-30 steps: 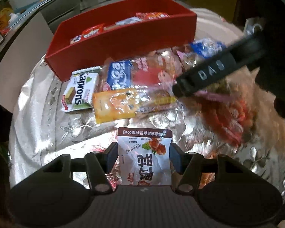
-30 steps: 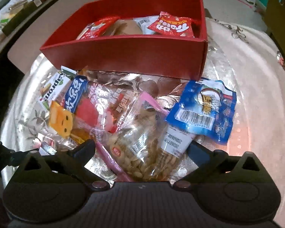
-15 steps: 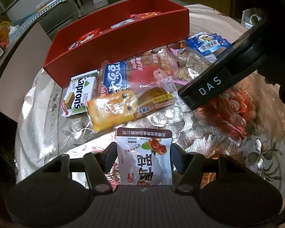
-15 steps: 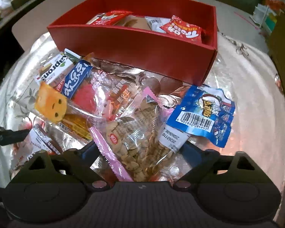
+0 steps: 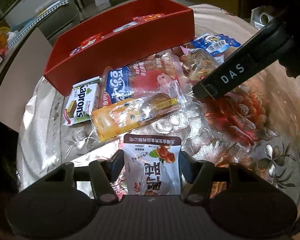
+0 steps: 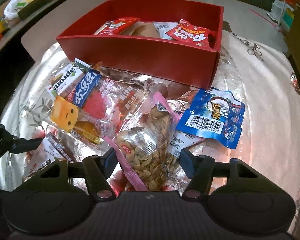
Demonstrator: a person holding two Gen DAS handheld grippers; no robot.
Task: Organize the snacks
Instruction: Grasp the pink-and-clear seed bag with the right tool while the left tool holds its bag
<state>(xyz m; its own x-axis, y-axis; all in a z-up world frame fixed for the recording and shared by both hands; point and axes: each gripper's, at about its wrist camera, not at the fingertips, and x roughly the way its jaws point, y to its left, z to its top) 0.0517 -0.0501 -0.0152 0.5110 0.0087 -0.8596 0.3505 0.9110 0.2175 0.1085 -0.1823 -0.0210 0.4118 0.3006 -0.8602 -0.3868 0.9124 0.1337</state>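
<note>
A red box (image 5: 130,46) (image 6: 150,60) holds several snack packets at the back of the table. Loose snacks lie in front of it: a Kaprons wafer pack (image 5: 82,102), a blue-and-red packet (image 5: 134,82), a yellow cake packet (image 5: 136,114), a blue packet (image 6: 212,118). My left gripper (image 5: 151,166) is shut on a white packet with a brown top band (image 5: 152,166). My right gripper (image 6: 148,162) is shut on a clear pink-edged bag of seeds (image 6: 148,148), lifted a little above the pile.
The round table has a shiny floral cloth (image 5: 240,120). The right gripper's body, marked DAS (image 5: 236,72), crosses the left wrist view at the right. Cluttered shelves and furniture stand beyond the table.
The right gripper has shut on the seed bag and lifted back with it. The left gripper has kept hold of the white packet and drawn back a little from the box.
</note>
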